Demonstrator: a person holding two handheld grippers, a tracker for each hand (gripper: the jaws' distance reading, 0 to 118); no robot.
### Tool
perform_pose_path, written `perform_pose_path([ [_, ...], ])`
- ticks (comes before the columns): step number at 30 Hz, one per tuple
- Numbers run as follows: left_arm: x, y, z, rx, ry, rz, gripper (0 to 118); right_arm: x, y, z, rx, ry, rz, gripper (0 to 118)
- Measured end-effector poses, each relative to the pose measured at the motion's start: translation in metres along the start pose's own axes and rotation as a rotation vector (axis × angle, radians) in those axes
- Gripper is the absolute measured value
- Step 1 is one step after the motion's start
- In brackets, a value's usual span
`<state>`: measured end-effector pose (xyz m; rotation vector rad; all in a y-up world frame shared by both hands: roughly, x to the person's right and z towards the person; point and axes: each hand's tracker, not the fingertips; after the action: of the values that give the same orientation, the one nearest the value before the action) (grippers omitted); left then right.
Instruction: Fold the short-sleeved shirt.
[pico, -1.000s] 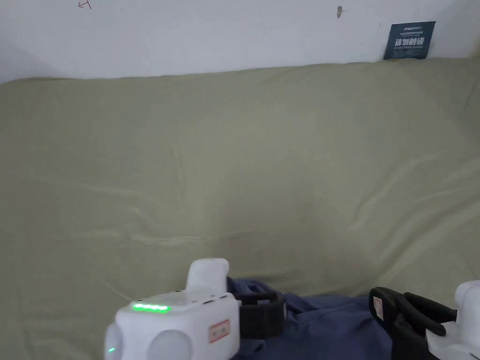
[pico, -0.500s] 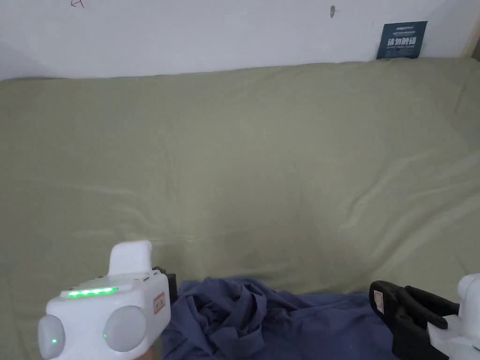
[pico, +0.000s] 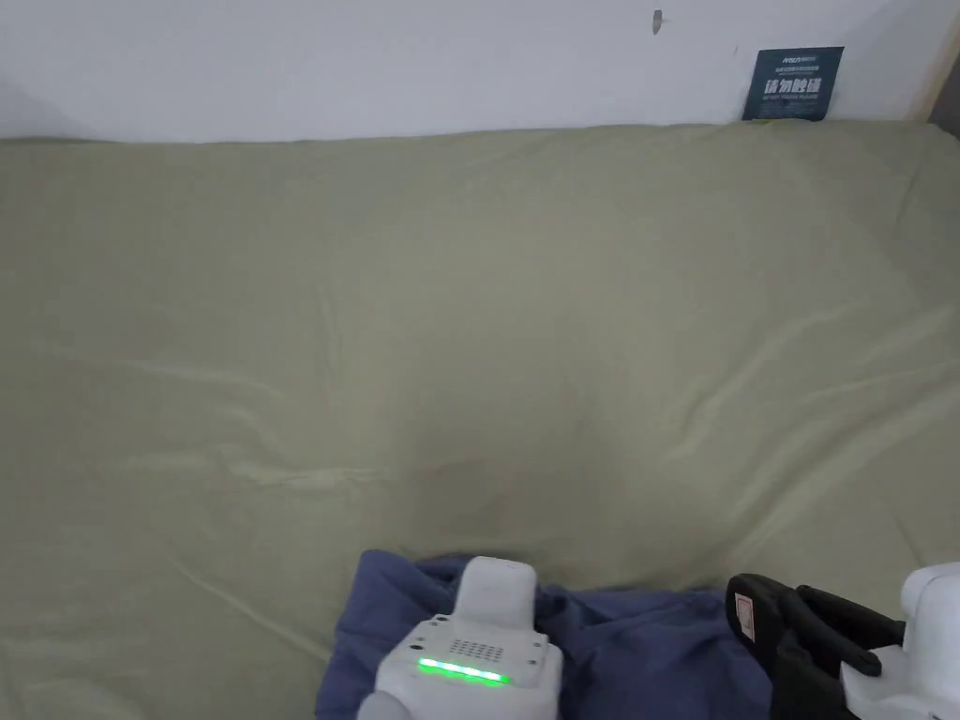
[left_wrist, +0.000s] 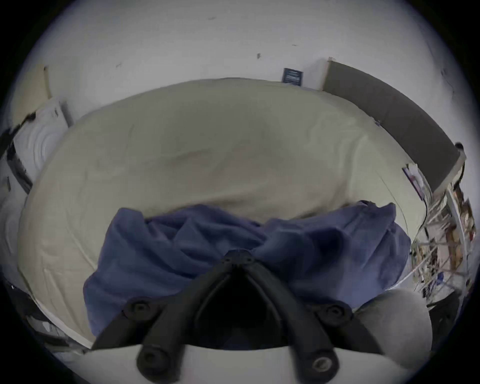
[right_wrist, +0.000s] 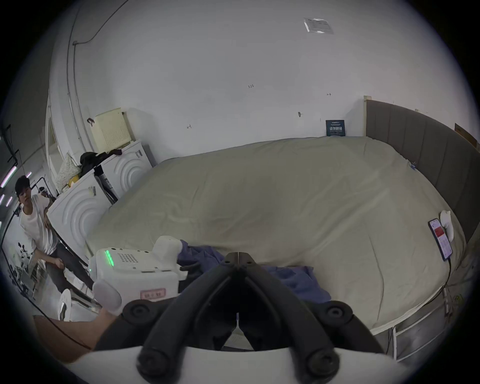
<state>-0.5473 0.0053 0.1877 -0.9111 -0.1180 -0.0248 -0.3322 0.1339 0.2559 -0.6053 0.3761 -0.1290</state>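
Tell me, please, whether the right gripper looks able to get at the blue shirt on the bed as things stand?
Probably yes. The right gripper hangs with jaws closed just above the crumpled blue shirt on the bed, with nothing between them. The left gripper sits over the shirt's other side, leaving this side free.

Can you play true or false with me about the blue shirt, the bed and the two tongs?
1. The blue shirt is folded into a neat square. False: it lies crumpled in a heap.
2. The shirt sits at the near edge of the bed. True.
3. A green light glows on the left tongs. True.
4. The right tongs are wide open. False: in the right gripper view their tips meet.
5. A phone lies on the bed near the headboard. True.
6. The bed sheet is bright red. False: it is pale olive green.
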Motion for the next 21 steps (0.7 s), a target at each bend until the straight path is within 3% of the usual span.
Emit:
perform_pose_path([
  [8,0.012,-0.003,-0.017,-0.052,-0.032,-0.044,0,-0.003,0.001,0.0,0.003,0.021,-0.007,1],
  [12,-0.008,0.008,-0.004,-0.08,-0.155,0.071,0,-0.004,0.001,0.002,0.006,0.023,0.001,1],
  [16,-0.046,0.016,0.042,0.018,-0.265,0.18,0,-0.001,0.002,0.004,0.015,0.044,-0.027,1],
  [21,-0.096,0.025,0.102,0.135,-0.144,0.191,0,-0.001,0.005,0.005,0.038,0.057,-0.033,1],
])
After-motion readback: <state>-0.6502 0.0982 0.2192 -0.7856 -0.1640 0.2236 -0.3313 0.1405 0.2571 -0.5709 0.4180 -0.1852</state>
